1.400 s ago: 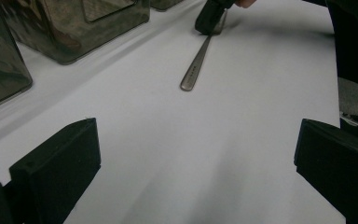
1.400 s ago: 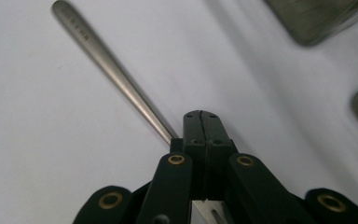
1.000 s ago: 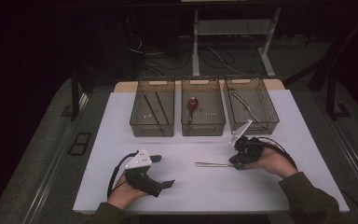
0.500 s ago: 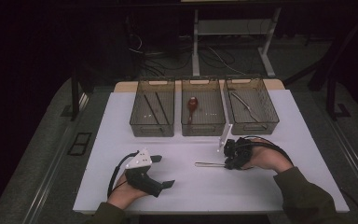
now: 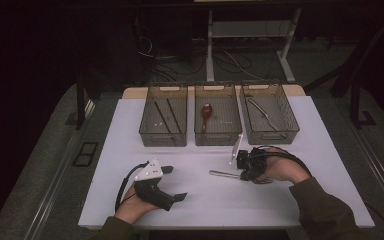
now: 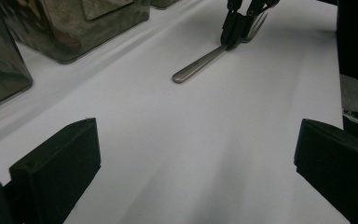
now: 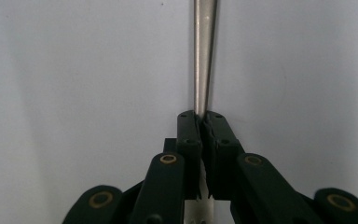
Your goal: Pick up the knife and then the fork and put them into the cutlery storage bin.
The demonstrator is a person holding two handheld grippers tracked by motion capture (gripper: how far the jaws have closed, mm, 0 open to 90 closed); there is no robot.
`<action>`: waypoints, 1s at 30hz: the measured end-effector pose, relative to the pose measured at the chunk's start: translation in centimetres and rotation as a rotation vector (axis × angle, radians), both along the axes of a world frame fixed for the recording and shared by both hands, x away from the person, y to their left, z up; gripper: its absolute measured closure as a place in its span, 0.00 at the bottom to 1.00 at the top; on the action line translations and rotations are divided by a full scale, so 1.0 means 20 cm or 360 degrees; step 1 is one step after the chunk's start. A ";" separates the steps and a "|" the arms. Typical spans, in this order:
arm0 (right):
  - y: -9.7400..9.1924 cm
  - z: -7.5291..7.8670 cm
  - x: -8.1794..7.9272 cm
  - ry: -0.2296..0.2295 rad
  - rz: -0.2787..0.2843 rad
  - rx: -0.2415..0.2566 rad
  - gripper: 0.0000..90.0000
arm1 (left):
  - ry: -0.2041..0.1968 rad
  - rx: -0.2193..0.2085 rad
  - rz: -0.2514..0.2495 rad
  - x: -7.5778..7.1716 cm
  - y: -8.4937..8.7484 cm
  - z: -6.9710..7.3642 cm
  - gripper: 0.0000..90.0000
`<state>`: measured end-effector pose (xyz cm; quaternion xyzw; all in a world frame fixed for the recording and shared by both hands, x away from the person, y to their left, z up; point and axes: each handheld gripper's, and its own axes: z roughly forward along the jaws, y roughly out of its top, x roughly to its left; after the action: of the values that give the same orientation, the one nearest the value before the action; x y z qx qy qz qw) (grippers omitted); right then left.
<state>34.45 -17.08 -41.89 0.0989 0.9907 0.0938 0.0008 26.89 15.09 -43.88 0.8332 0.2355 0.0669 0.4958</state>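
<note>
A metal fork (image 5: 222,174) lies flat on the white tabletop (image 5: 205,205), handle toward the left. My right gripper (image 5: 241,173) is shut on its neck, just behind the tines; the jaws have just been closing with the fork between them. In the right gripper view the handle (image 7: 204,56) runs straight up out of the pinched tips (image 7: 200,122). My left gripper (image 5: 175,183) rests on the table at front left, open, with nothing between its pads (image 6: 56,158). From the left gripper view I see the fork (image 6: 200,65) and the right gripper (image 6: 235,28) clamped on it.
Three wire-mesh bins stand in a row at the back: the left one (image 5: 163,137) holds dark sticks, the middle one (image 5: 218,137) a red spoon (image 5: 206,111), the right one (image 5: 271,135) a metal utensil (image 5: 260,112). White table lies between the two grippers.
The right gripper has slid a little leftward along the fork and rolled, its white plate now standing more upright. The fork and the left gripper have stayed put.
</note>
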 end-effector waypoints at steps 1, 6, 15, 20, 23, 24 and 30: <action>-0.01 0.00 0.00 0.0002 -0.0009 0.0009 0.94 | 0.0000 -0.0002 0.0001 0.00 0.00 0.00 0.00; -0.05 0.03 0.02 -0.0015 -0.0105 0.0090 0.94 | -0.0005 -0.0004 0.0005 0.01 0.01 0.00 0.00; -0.22 0.17 0.05 -0.0107 -0.0332 0.0437 0.94 | -0.0008 0.0006 0.0002 0.01 0.00 0.00 0.00; -0.31 0.24 0.07 -0.0143 -0.0476 0.0582 0.94 | -0.0007 0.0006 0.0001 0.01 0.00 0.00 0.00; -0.37 0.28 0.08 -0.0159 -0.0570 0.0677 0.94 | -0.0005 0.0002 0.0005 0.00 0.00 0.00 0.00; -0.38 0.29 0.08 -0.0173 -0.0607 0.0697 0.94 | -0.0004 0.0002 0.0006 0.00 0.00 0.00 0.00; -0.48 0.37 0.15 -0.0320 -0.0781 0.0811 0.94 | 0.0002 0.0006 0.0009 0.01 0.00 -0.01 0.00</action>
<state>37.48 -26.78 -34.50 0.3208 0.8773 0.3438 0.0959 27.00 15.07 -44.00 0.8336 0.2379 0.0682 0.4938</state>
